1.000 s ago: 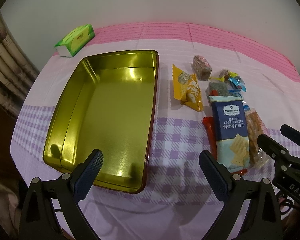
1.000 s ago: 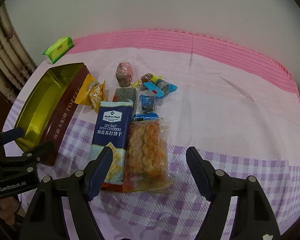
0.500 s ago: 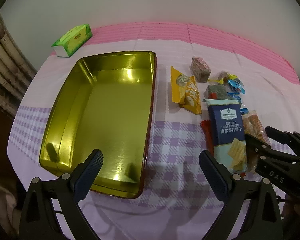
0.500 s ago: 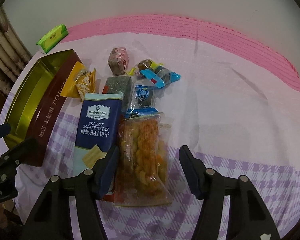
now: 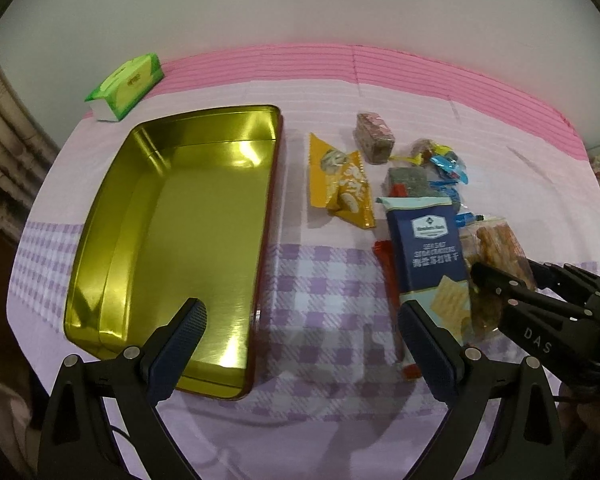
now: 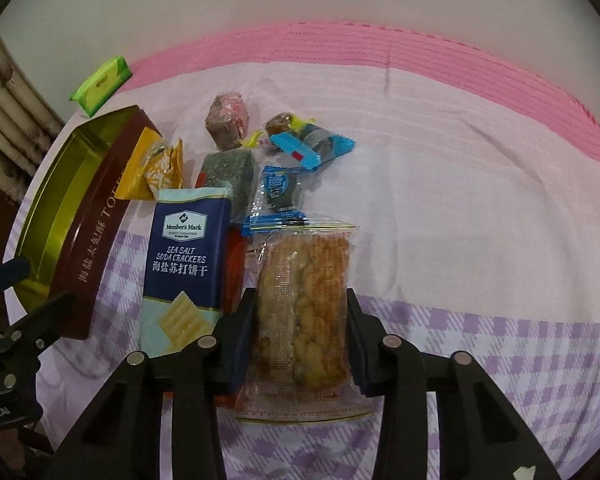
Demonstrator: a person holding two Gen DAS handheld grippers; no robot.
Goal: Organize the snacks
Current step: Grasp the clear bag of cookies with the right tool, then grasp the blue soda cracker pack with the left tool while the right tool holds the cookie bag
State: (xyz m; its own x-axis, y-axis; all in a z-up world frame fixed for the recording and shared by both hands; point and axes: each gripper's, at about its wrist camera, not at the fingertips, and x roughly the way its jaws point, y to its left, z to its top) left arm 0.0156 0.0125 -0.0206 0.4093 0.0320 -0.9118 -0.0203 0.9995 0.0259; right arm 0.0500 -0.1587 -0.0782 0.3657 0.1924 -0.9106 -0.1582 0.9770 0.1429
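Note:
A clear packet of orange fried snack (image 6: 304, 312) lies on the checked cloth, right of a blue soda cracker pack (image 6: 188, 256). My right gripper (image 6: 300, 300) is closing around the packet, and both pads touch its long sides. In the left wrist view, the right gripper (image 5: 500, 292) reaches in from the right over the same packet (image 5: 496, 240). An empty gold tin (image 5: 172, 220) sits on the left. My left gripper (image 5: 300, 312) hangs open over the tin's near right corner, holding nothing.
Beyond the crackers lie a yellow packet (image 5: 340, 184), a pink-wrapped block (image 5: 374, 136), a grey-green block (image 5: 408, 180) and small blue candies (image 5: 444, 164). A red packet (image 5: 384, 256) pokes out under the crackers. A green tissue pack (image 5: 126, 80) sits at the back left.
My right gripper came down over the orange snack packet and its jaws narrowed from wide open until they touch the packet's sides. The left gripper stayed open and hardly moved.

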